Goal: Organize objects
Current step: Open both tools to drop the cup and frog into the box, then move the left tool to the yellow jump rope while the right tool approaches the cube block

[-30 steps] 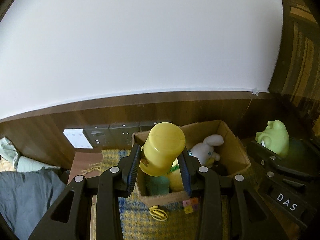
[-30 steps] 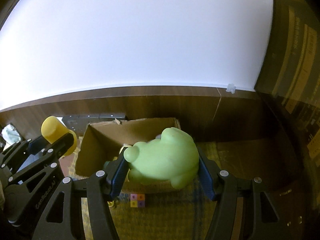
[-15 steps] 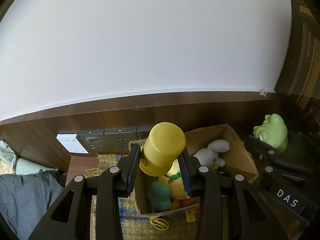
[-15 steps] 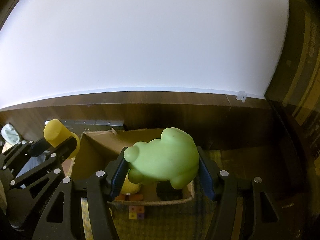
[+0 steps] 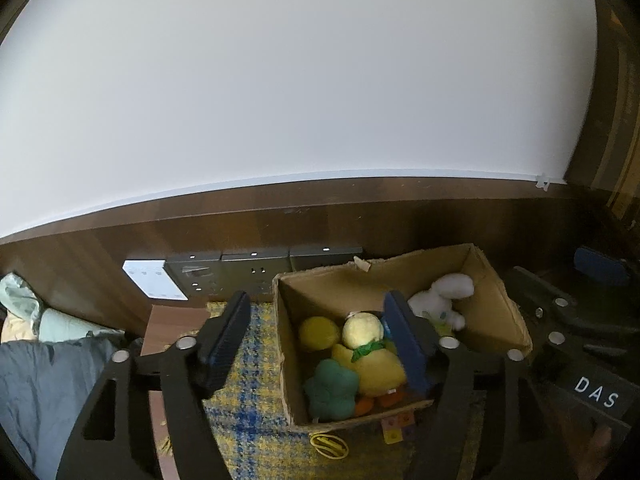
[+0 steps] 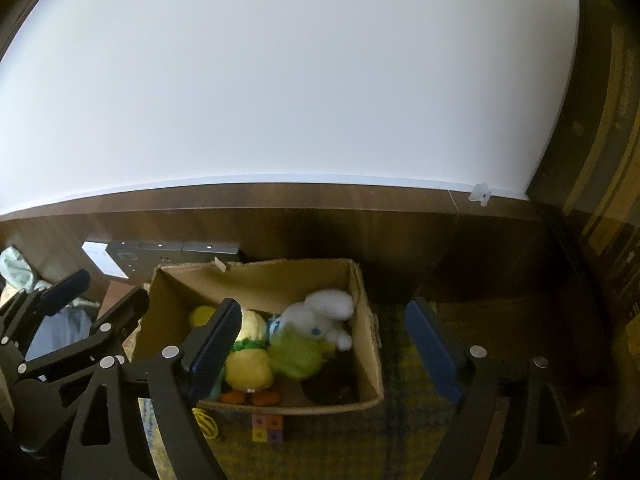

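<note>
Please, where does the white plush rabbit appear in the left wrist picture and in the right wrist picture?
Left wrist: the white plush rabbit lies right of centre, in the far right corner of the cardboard box, just past the right finger.
Right wrist: the rabbit lies near the centre, against the box's right wall.
Shared landmark: the yellow duck plush to the rabbit's left.

At lower centre of the right wrist view, the green toy (image 6: 296, 354) in the cardboard box (image 6: 370, 344) is smeared by blur, its shape unreadable. A yellow plush duck (image 6: 246, 364) is partly hidden behind a jaw. The frame's bottom edge cuts off the right gripper (image 6: 320, 344).
</note>
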Demonstrator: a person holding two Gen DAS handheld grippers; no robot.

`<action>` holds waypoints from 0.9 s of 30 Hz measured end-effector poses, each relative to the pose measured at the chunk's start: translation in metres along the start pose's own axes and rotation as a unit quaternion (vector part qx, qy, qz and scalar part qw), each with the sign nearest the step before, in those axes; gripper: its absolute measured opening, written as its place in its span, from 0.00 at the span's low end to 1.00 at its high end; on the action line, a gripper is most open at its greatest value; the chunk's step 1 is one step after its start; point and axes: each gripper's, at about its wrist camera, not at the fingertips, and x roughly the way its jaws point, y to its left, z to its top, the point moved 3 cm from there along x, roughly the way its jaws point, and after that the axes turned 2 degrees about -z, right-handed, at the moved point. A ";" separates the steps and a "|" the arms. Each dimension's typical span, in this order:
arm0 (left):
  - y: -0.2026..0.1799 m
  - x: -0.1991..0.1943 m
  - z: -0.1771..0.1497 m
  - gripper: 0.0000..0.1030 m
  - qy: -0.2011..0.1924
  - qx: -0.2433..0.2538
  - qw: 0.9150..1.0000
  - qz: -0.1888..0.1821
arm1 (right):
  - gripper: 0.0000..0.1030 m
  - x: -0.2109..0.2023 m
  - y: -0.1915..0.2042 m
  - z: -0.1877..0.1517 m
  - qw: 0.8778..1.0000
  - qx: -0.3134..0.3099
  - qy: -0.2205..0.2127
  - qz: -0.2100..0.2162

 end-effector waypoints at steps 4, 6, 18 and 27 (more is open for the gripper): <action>0.003 -0.004 -0.003 0.81 -0.003 -0.007 1.000 0.005 | 0.82 -0.003 -0.002 -0.003 1.000 0.004 0.000 -0.001; 0.004 -0.007 -0.005 0.82 -0.005 -0.008 1.000 0.007 | 0.82 -0.005 -0.003 -0.006 1.000 0.006 0.000 -0.001; 0.012 -0.026 -0.024 0.88 -0.008 -0.016 1.000 0.016 | 0.85 -0.021 0.000 -0.024 1.000 0.006 -0.002 -0.001; 0.027 -0.034 -0.050 0.92 0.001 -0.034 0.999 0.027 | 0.91 -0.028 0.004 -0.049 1.000 0.010 0.005 -0.004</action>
